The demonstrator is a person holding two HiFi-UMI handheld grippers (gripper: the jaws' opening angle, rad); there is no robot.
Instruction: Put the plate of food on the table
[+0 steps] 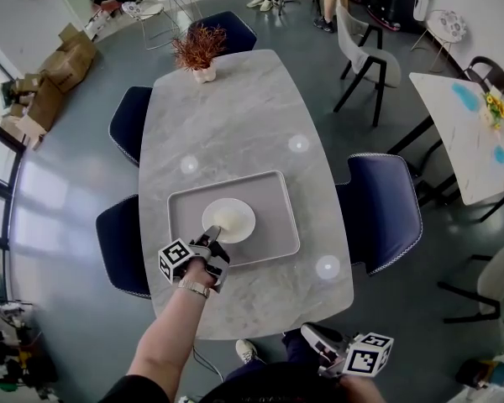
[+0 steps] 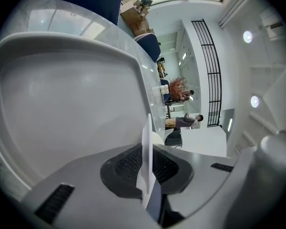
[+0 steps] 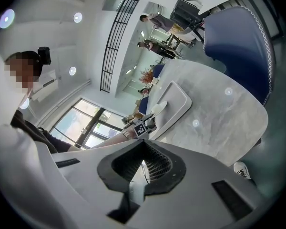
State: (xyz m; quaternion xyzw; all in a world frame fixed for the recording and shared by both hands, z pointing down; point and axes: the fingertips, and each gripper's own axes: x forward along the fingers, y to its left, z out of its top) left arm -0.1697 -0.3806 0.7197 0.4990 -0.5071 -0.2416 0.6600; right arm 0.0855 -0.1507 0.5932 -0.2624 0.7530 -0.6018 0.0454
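Both jaws clenched: left gripper [image 1: 212, 241] on round white plate [image 1: 230, 219] over grey tray [image 1: 274, 215], right gripper [image 1: 309, 334] empty

A grey marble table [image 1: 235, 116] carries a grey tray [image 1: 273, 217], which spreads out just ahead of the left gripper's [image 1: 213, 242] jaws, its near edge beneath them. A potted plant [image 1: 199, 53] stands at the table's far end, well beyond those jaws.

Grey plastic 2-jaw left gripper [image 1: 213, 238] & matching right gripper [image 1: 306, 331]: black ribbed pads [image 2: 126, 168], 1 black-&-white square-marker cube [image 1: 175, 259] each. Metal wristband [image 1: 194, 287], dark sleeve [image 1: 122, 390], pale sneaker [image 1: 246, 350].
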